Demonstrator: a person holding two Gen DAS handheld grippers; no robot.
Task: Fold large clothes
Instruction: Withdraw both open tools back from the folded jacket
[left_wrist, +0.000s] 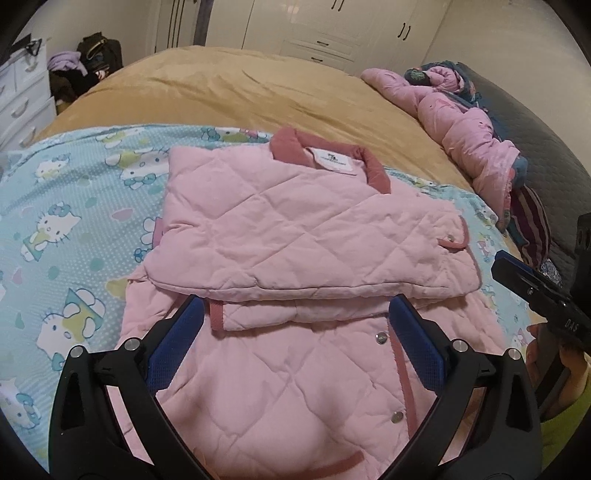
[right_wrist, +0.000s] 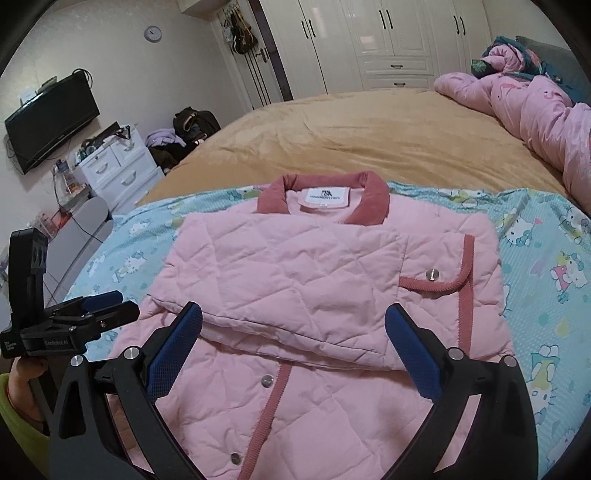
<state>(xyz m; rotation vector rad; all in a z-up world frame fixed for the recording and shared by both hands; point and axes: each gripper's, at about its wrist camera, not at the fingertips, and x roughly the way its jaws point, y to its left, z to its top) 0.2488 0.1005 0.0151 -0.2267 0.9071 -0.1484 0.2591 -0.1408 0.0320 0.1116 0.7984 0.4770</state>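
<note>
On the bed (right_wrist: 332, 140), a pink quilted jacket (right_wrist: 295, 280) lies with sleeves folded in. Beyond both grippers' wide, empty fingers (left_wrist: 177, 339), the bottom half looks unfolded.

- White wardrobe (right_wrist: 391, 40) spans the top of the frame.
- Black television (right_wrist: 51, 118) hangs on the left wall.
- White drawer unit (right_wrist: 118, 166) stands below it.
- Round wall clock (right_wrist: 153, 34) at upper left.

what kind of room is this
A home bedroom, most likely. A pink quilted jacket lies on a wide bed, white built-in wardrobes line the far wall, and a small white drawer chest stands under a wall-mounted TV.
</note>
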